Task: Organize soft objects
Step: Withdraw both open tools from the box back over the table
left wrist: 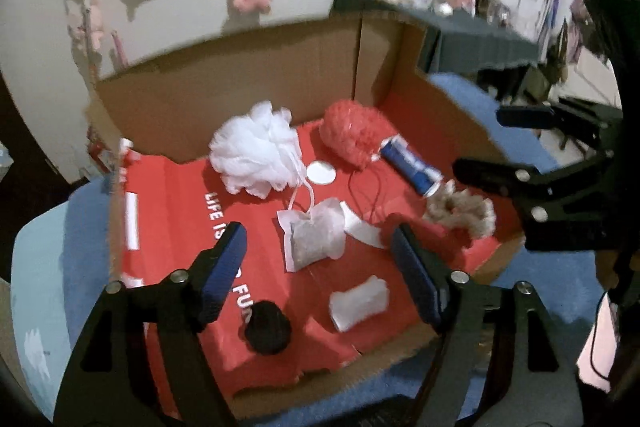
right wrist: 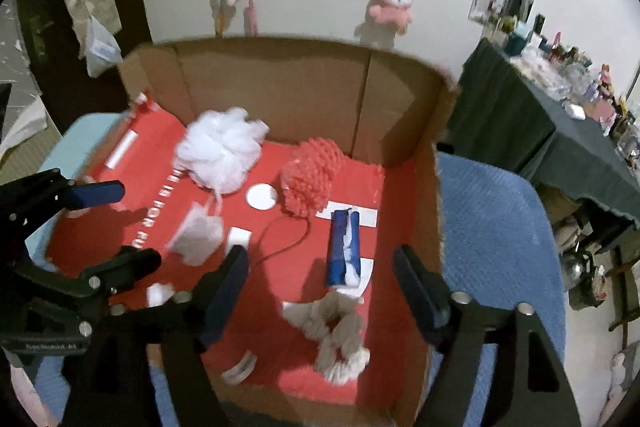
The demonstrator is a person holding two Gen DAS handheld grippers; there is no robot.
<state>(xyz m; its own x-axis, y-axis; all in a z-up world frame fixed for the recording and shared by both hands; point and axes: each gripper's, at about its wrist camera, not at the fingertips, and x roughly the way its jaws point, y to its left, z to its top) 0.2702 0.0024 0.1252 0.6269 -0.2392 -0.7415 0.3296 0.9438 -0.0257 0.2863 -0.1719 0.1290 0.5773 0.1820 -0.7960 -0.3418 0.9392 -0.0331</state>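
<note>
A cardboard box [left wrist: 240,83] with a red floor holds the soft things. In the left wrist view a white loofah [left wrist: 256,151], a red loofah [left wrist: 352,135], a blue-and-white packet [left wrist: 412,163] and a beige scrunchie [left wrist: 460,211] lie on the floor. My left gripper [left wrist: 320,267] hovers open above a white sachet [left wrist: 316,239], a folded white pad [left wrist: 360,301] and a black pom [left wrist: 268,327], touching none. In the right wrist view my right gripper [right wrist: 324,287] is open above the beige scrunchie [right wrist: 336,331], just short of the blue packet [right wrist: 344,247].
The box's tall cardboard walls [right wrist: 280,87] close the far side and the right. The box rests on a blue textured cloth [right wrist: 500,227]. A dark-covered table [right wrist: 520,131] crowded with small items stands at the right. Plush toys hang on the wall behind.
</note>
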